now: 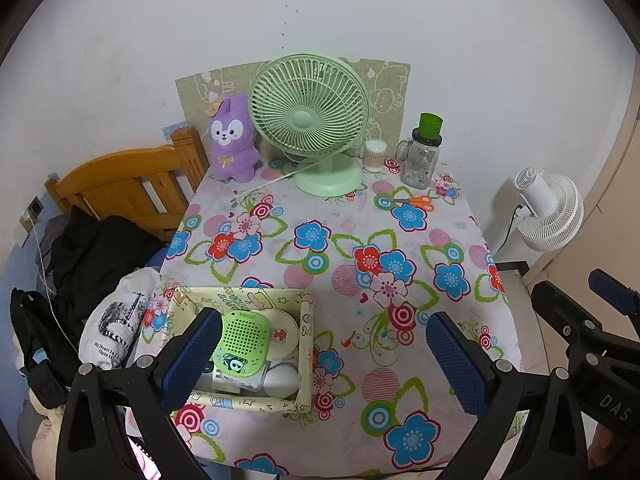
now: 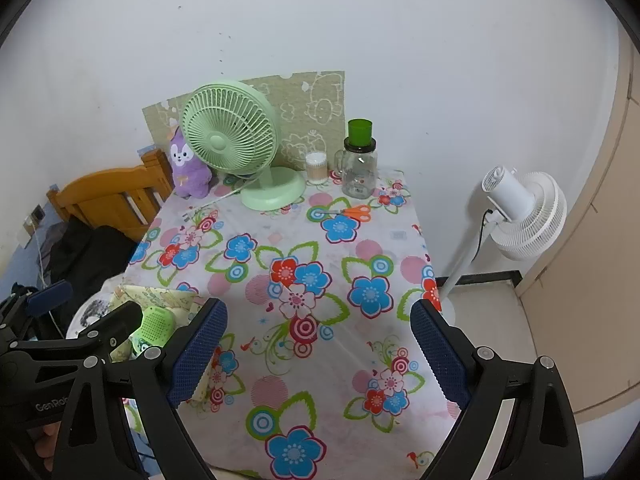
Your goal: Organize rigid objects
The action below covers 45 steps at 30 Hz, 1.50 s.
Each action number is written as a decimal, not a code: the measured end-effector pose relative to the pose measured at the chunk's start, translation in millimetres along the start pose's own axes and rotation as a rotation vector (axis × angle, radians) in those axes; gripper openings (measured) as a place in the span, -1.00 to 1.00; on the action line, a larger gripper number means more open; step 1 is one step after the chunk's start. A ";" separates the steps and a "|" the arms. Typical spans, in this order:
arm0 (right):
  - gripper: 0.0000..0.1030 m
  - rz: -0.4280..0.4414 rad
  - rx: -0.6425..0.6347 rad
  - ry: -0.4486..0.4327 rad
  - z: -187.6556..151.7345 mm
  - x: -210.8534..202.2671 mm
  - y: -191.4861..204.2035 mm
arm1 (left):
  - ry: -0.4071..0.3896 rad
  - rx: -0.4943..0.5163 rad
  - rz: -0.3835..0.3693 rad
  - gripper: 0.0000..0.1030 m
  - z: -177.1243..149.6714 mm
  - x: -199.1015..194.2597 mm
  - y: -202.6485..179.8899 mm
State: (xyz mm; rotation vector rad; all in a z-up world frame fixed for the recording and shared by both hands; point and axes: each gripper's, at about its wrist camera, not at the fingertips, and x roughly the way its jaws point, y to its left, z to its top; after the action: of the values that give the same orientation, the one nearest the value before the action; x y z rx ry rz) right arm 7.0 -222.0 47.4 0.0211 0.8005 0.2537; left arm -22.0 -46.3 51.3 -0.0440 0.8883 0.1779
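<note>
- Left wrist view: a fabric storage box [image 1: 306, 334] sits at the near left corner of the table [image 1: 448, 240], holding a green speaker-like gadget [image 1: 240, 342], a round cream disc [image 1: 282, 332] and a white rounded object [image 1: 282, 382].
- The green gadget leans on the other contents, its grille facing up.
- The left tool [image 1: 324, 354] hangs over the box with its jaws spread wide; nothing is between the blue pads [image 1: 456, 364], and the left pad overlaps the box's left side in view.
- The right tool [image 2: 318, 350] is also wide and empty, above bare flowered tablecloth to the right of the box.
- Orange-handled scissors [image 1: 414, 201] lie flat toward the far right of the table.
- Along the back edge stand a purple plush toy [image 1: 234, 140], a green desk fan [image 1: 310, 120], a jar of cotton swabs [image 1: 375, 156] and a glass mug-jar with a green cup on top [image 1: 422, 156].
- A white standing fan [image 2: 520, 216] is on the floor to the right of the table.
- A wooden bed frame [image 1: 128, 188] with dark clothing lies to the left.
</note>
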 end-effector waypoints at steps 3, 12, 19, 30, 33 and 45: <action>0.84 -0.003 0.001 0.002 -0.2 1.1 -0.8 | 0.002 0.003 0.000 0.99 -0.4 2.2 -1.0; 0.84 -0.011 0.003 0.004 1.6 2.0 -1.4 | 0.002 0.001 0.000 1.00 -0.7 3.8 -1.6; 0.84 -0.009 0.003 0.005 2.1 2.2 -1.1 | 0.001 0.004 0.001 0.99 -0.3 5.6 -2.4; 0.84 -0.014 0.002 0.002 3.9 2.1 -0.9 | 0.000 0.003 0.000 0.99 -0.2 5.9 -2.2; 0.84 -0.015 0.001 0.001 4.5 1.9 -0.1 | 0.000 0.003 0.001 1.00 -0.2 5.8 -2.3; 0.84 -0.026 -0.002 -0.010 6.8 -2.1 3.9 | -0.006 0.000 -0.005 1.00 1.8 5.6 0.8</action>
State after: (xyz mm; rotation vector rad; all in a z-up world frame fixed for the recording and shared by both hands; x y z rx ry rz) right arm 9.6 -218.1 54.0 0.0106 0.7902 0.2299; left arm -17.3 -44.5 48.1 -0.0451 0.8818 0.1736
